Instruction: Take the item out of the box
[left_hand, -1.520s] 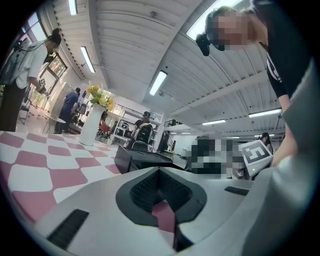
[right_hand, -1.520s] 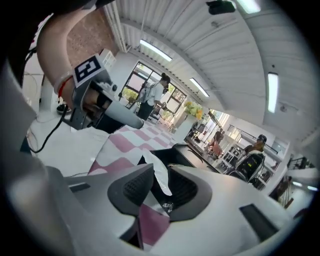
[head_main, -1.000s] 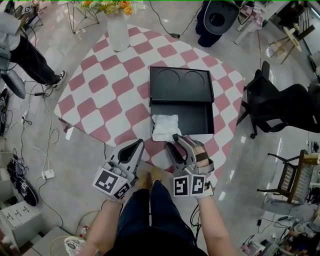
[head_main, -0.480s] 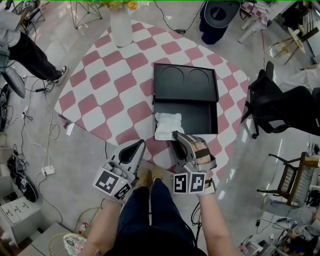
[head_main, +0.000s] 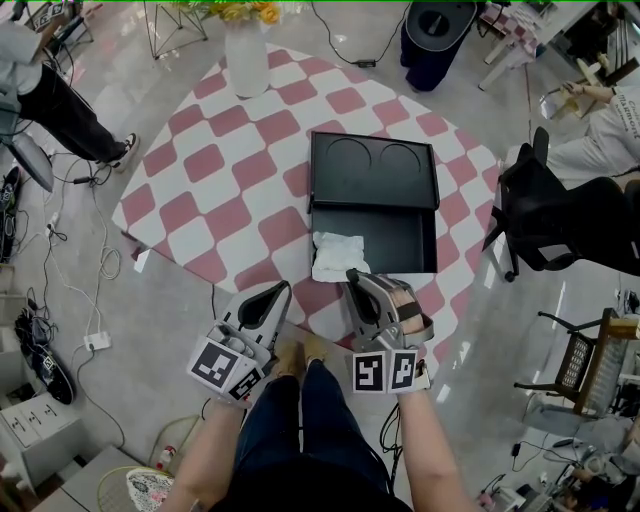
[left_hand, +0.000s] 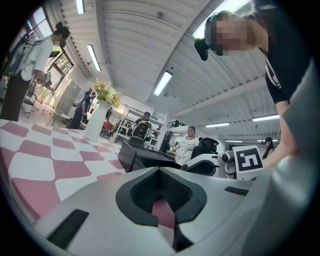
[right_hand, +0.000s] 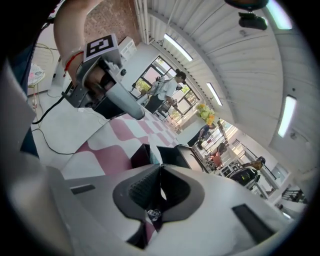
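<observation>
Both forearms reach forward from the body, side by side, each hand carrying a gripper with its marker cube towards the person. The left gripper (head_main: 282, 288) points level, its jaws pressed together with nothing between them. The right hand (head_main: 402, 308), strapped into its handle, tilts the right gripper (head_main: 350, 273) somewhat downward and a little farther forward than the left. Its jaws have just been closing and now meet, seemingly pinching the thin edge of the white packet (head_main: 335, 256) at their tips. The two grippers stand near each other, not touching
</observation>
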